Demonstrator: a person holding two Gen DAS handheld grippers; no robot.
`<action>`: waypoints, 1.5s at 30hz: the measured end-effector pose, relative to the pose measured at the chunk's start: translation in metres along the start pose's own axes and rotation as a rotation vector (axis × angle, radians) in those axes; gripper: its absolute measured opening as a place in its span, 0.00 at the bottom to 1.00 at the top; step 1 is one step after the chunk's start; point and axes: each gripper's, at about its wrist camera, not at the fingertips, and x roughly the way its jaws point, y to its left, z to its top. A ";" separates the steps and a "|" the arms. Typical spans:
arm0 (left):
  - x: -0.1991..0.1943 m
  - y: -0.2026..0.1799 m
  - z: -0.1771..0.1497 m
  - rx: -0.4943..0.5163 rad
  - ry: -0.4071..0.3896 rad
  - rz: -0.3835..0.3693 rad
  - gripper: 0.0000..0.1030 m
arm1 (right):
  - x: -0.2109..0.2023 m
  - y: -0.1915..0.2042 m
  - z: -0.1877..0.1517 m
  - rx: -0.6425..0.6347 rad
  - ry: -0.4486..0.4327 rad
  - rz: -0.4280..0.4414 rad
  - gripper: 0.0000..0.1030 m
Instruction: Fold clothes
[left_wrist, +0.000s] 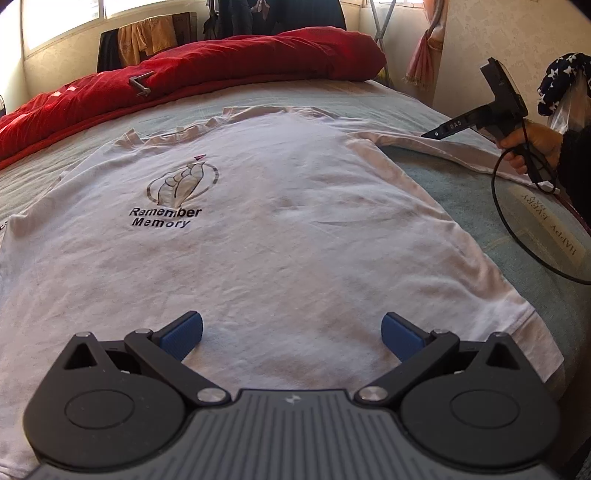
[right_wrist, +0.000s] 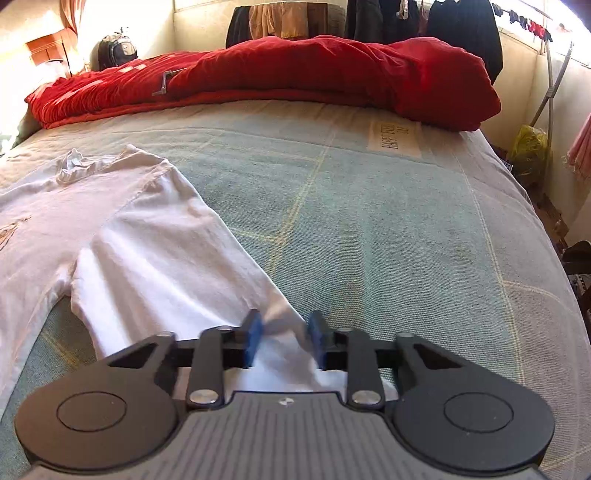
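Nearest to the left wrist camera, the left hand-held gripper (left_wrist: 291, 332) hangs released over the lower part of the white T-shirt (left_wrist: 277, 229), its blue pads (left_wrist: 183, 334) wide apart with only flat cloth under them. The T-shirt lies spread face up on the bed (left_wrist: 461, 192), the print "Remember Memory" (left_wrist: 164, 217) toward the left side.

In the right wrist view, the right hand-held gripper (right_wrist: 284, 339) has the end of the sleeve (right_wrist: 177, 258) between its pads. A gap shows between the pads in this blurred picture, but I judge it is clenched on the sleeve edge, because the cloth rises up into it. From the left view this gripper (left_wrist: 432, 133) is seen at the far right, held by a hand (left_wrist: 532, 144), with a black cable (left_wrist: 517, 236) hanging in a loop over the bed.

Farther back a red duvet (right_wrist: 295, 77) is heaped along the bed.

What could go wrong, in my judgement: the grip takes only a thin edge, so a quick pull may let the sleeve slip out. A pull may also drag the whole shirt sideways and wrinkle it, since the left gripper pins nothing. The cable loop could catch the cloth.
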 end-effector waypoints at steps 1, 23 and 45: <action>0.001 -0.001 0.000 0.001 0.001 -0.002 0.99 | -0.001 0.003 0.001 -0.016 -0.004 -0.013 0.04; -0.006 0.008 0.001 -0.017 -0.028 0.004 0.99 | 0.044 0.055 0.075 -0.097 0.002 0.083 0.47; -0.024 0.012 -0.010 -0.048 -0.048 0.013 0.99 | -0.013 0.075 -0.008 0.199 0.033 0.251 0.51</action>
